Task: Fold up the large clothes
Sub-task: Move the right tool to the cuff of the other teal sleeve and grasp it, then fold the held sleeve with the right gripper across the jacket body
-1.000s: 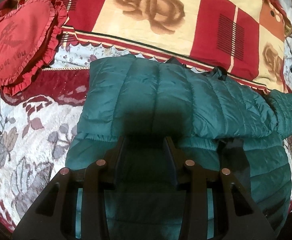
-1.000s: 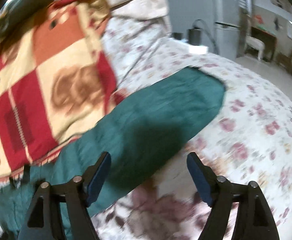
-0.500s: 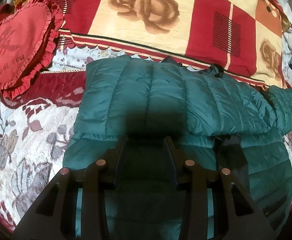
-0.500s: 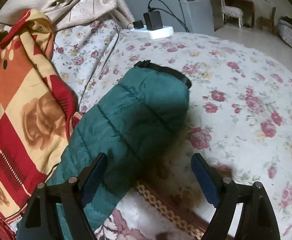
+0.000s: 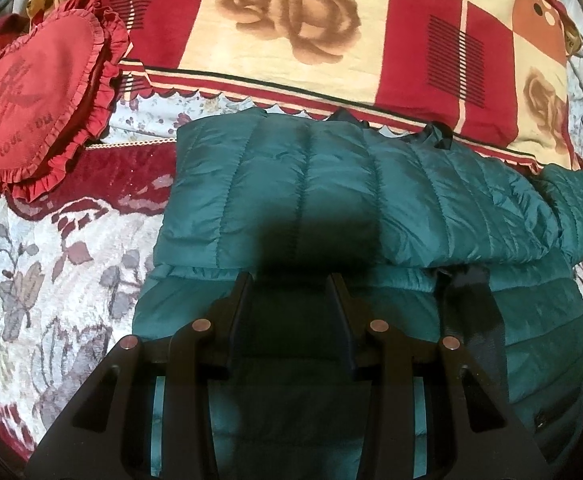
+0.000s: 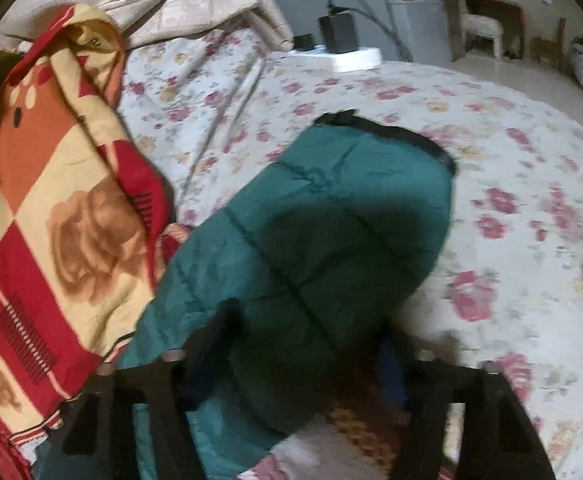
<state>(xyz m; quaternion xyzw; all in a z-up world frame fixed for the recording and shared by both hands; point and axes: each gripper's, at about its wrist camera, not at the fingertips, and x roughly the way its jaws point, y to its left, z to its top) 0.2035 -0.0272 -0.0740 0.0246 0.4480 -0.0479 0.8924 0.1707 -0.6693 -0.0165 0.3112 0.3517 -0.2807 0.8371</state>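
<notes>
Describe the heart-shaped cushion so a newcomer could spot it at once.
Start at the big red and cream rose-patterned blanket across the back of the bed. At its left end, left of the green puffer jacket, lies the heart-shaped cushion. It alone is plain red with a ruffled edge.

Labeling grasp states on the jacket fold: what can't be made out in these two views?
- Right wrist view: right gripper is motion-blurred. Its jaws have just been closing with the green sleeve between them; contact can't be confirmed.
- Left wrist view: left gripper sits in its own shadow on the green puffer jacket; whether it pinches fabric is unclear.
- Left wrist view: the jacket's near edge is hidden by the gripper body.
- Sleeve-to-body join: cut off at both frames' edges.
</notes>
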